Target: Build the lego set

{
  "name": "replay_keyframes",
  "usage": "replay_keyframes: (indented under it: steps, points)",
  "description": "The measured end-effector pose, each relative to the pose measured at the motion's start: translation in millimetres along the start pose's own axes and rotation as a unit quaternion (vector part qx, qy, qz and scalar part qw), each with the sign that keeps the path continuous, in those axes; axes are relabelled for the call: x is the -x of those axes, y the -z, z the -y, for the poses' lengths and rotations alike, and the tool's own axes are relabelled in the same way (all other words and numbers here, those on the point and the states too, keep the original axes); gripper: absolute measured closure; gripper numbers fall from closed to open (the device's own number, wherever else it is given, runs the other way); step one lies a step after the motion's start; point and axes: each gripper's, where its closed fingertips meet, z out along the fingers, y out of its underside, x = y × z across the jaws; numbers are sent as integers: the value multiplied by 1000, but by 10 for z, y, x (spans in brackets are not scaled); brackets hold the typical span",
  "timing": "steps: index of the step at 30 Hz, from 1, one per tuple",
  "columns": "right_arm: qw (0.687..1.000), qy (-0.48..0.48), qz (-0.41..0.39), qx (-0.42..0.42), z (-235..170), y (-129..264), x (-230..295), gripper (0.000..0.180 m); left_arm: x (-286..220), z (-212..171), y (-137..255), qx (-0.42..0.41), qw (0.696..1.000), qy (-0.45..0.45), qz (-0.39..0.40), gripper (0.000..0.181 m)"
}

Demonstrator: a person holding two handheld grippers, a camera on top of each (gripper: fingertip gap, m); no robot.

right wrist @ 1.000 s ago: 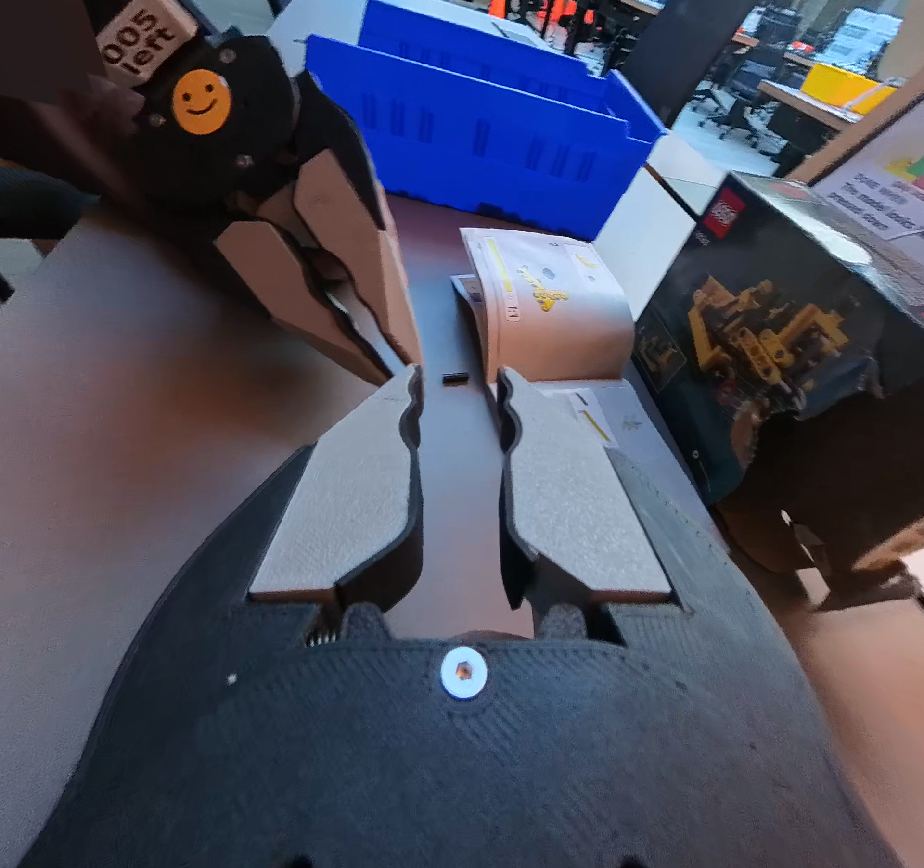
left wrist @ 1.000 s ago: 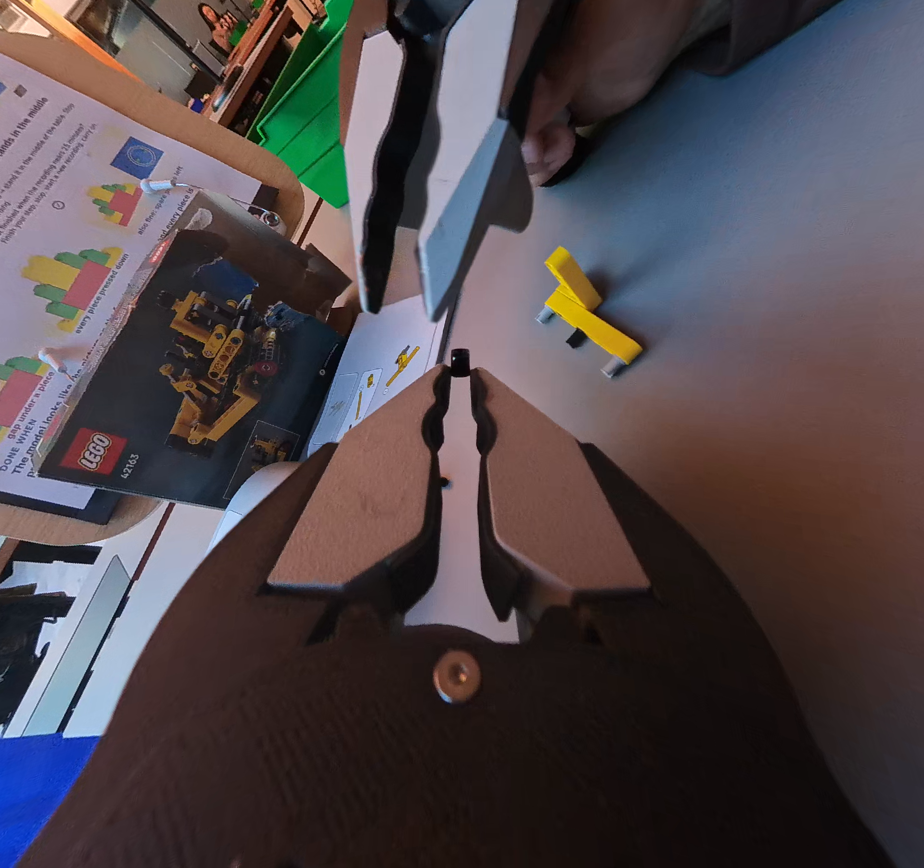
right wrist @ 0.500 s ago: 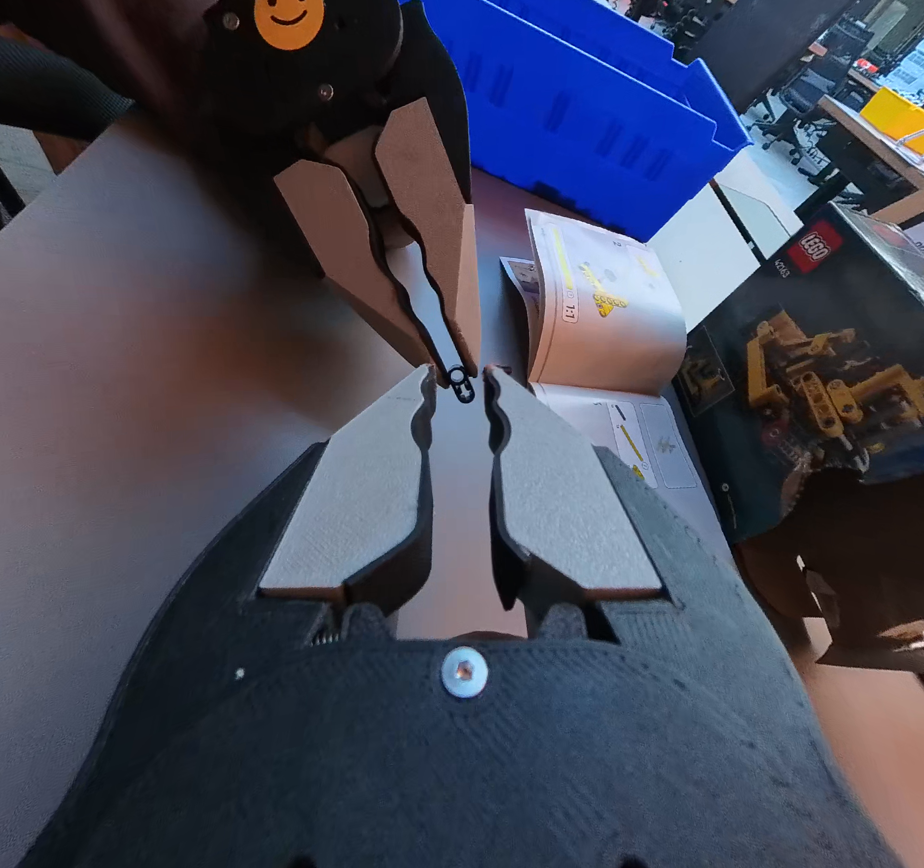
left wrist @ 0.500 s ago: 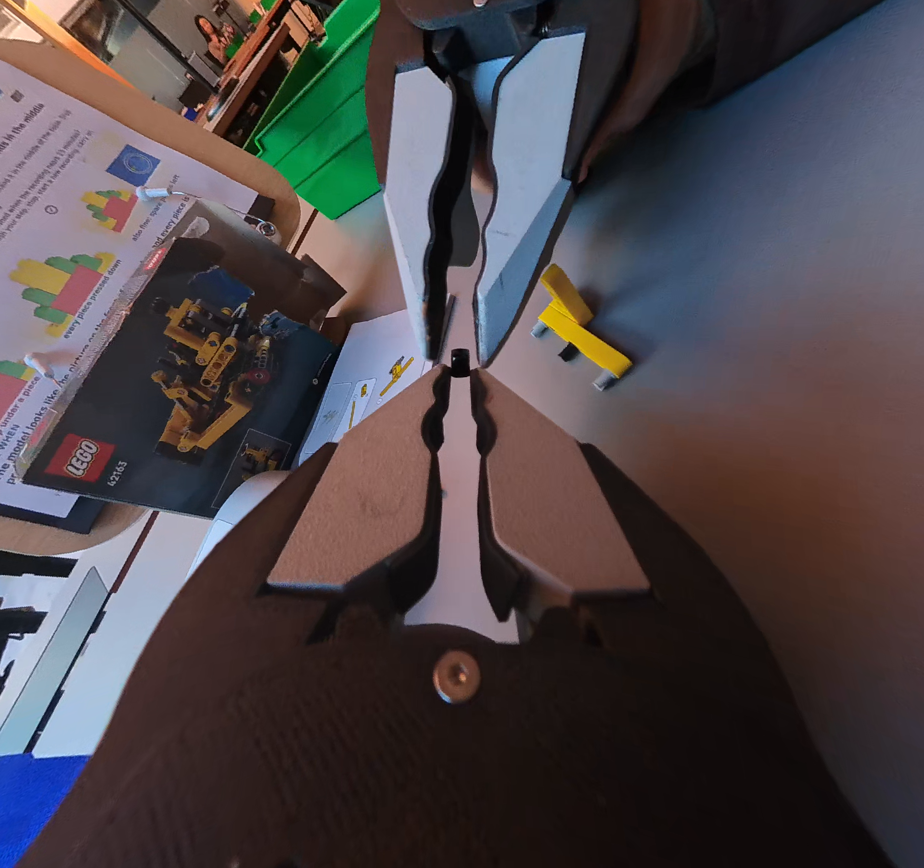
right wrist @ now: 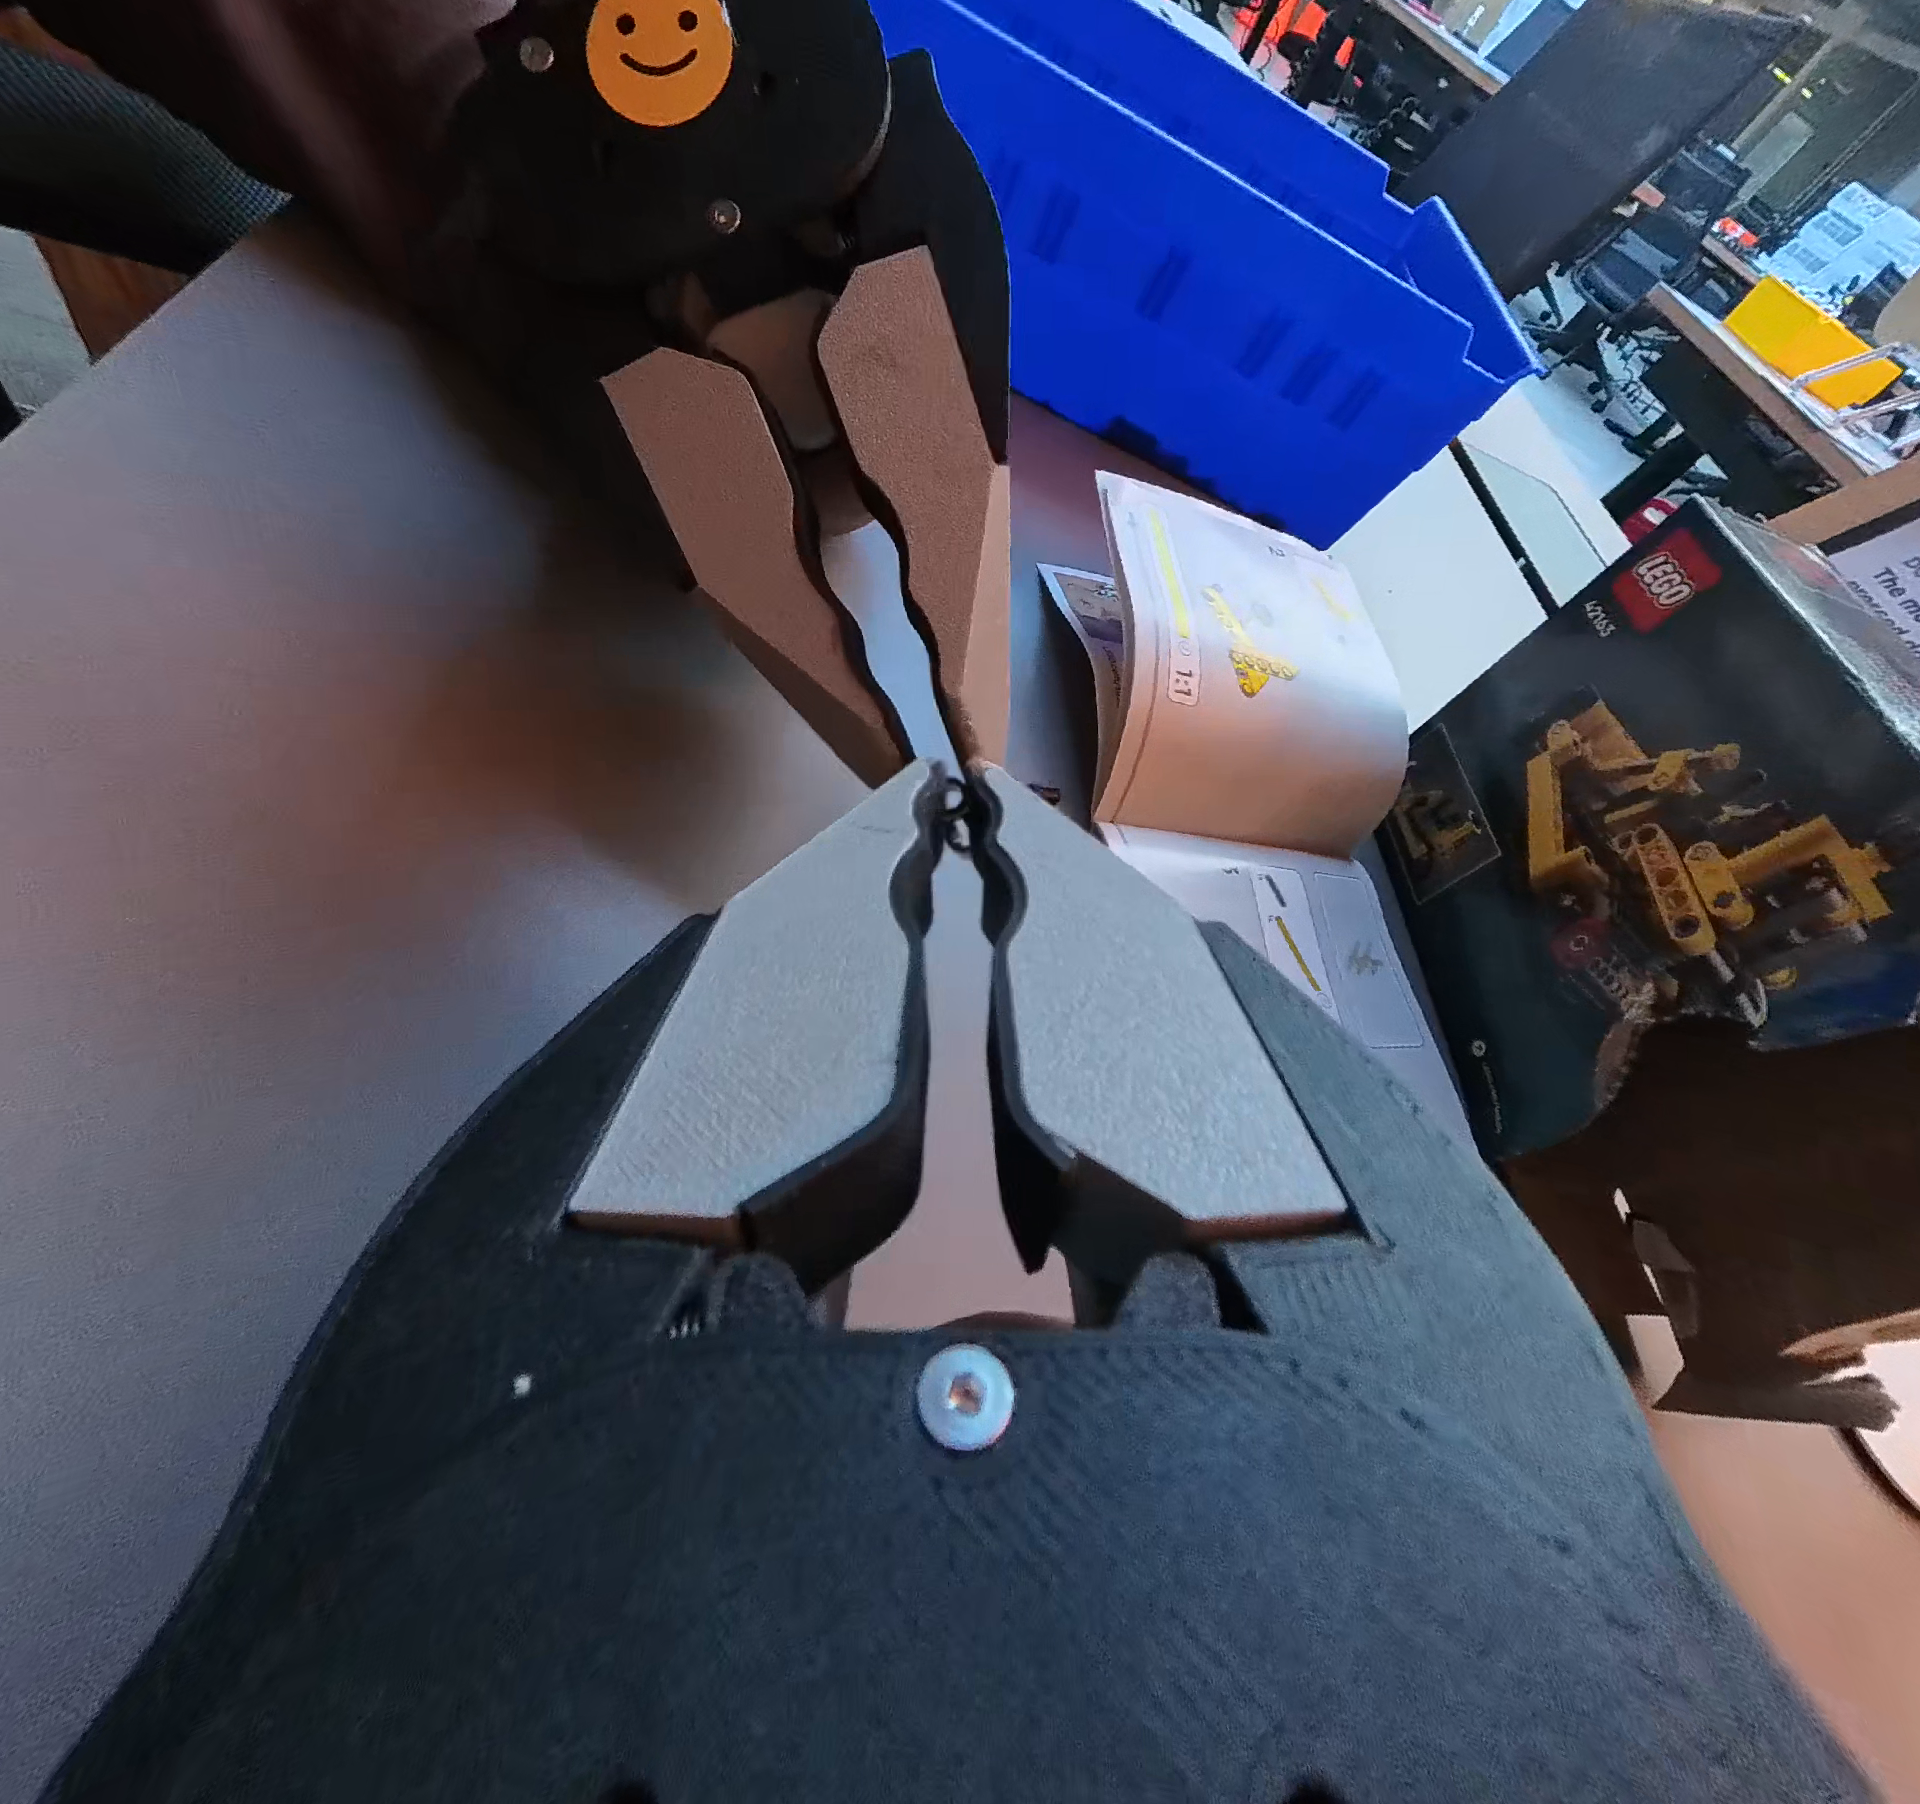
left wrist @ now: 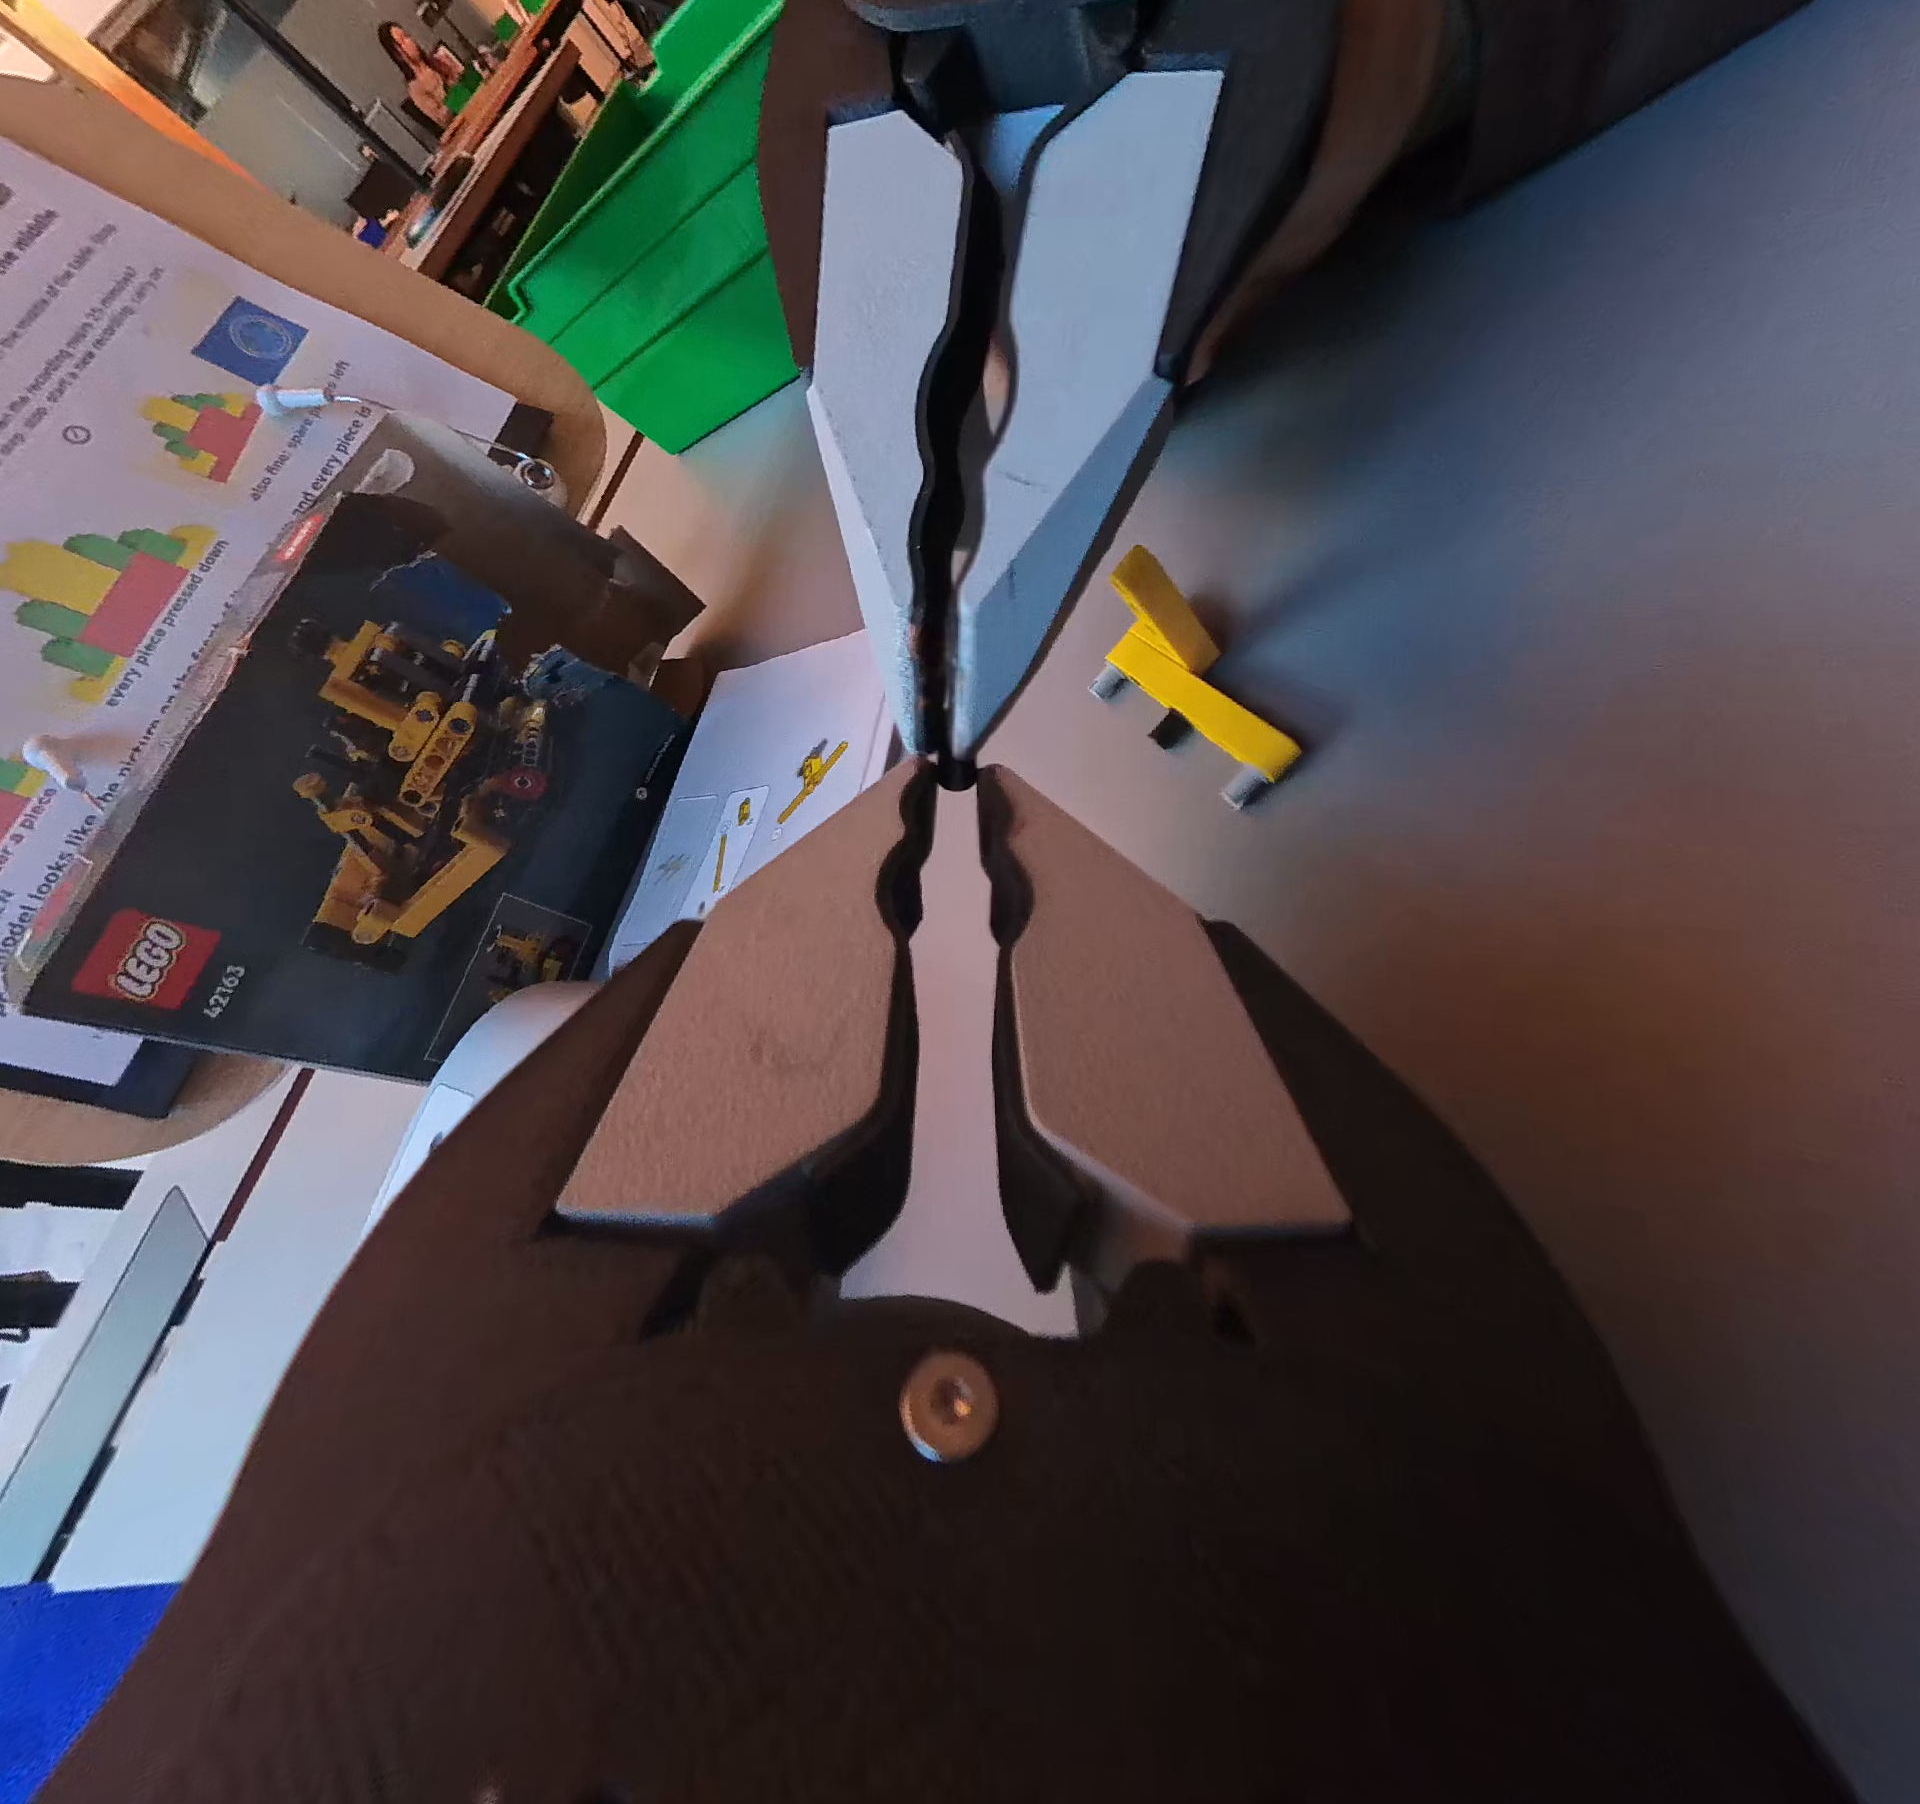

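Note:
A small black Lego pin [left wrist: 952,774] is held in the air between both grippers, tip to tip. My left gripper [left wrist: 951,780], with brown fingers, is shut on one end of it. My right gripper [right wrist: 958,812], with grey fingers, is shut on the other end; the pin shows there as a small black piece [right wrist: 958,822]. In the left wrist view the right gripper [left wrist: 940,741] comes down from the top. In the right wrist view the left gripper [right wrist: 940,767] does the same. A yellow Lego assembly [left wrist: 1195,684] with grey and black pins lies on the grey table [left wrist: 1558,611] to the right.
The Lego set box [left wrist: 353,819] [right wrist: 1662,871] stands beside the open instruction booklet [left wrist: 769,778] [right wrist: 1247,674]. A blue bin [right wrist: 1195,279] is behind the booklet. Green bins [left wrist: 665,227] and a printed sheet on a board [left wrist: 125,466] stand at the far side. The tips of both grippers are at nearly the same place.
My right gripper moved in toward the left gripper's tip and went from open to shut on the black pin. The left gripper kept its hold on the pin.

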Motion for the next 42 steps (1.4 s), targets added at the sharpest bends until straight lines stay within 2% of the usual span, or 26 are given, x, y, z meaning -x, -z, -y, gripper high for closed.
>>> replay_keyframes:
  steps: [13,28,42]
  points:
    - [1000,-5,-16,0,-15,18,-73,179,46,12,10,-1,1000,21,9,176]
    - [1000,-10,-3,5,-35,31,-45,169,69,63,56,-21,999,48,0,176]
    - [1000,-1,-2,6,-32,37,-27,174,29,44,46,-18,999,37,-11,176]
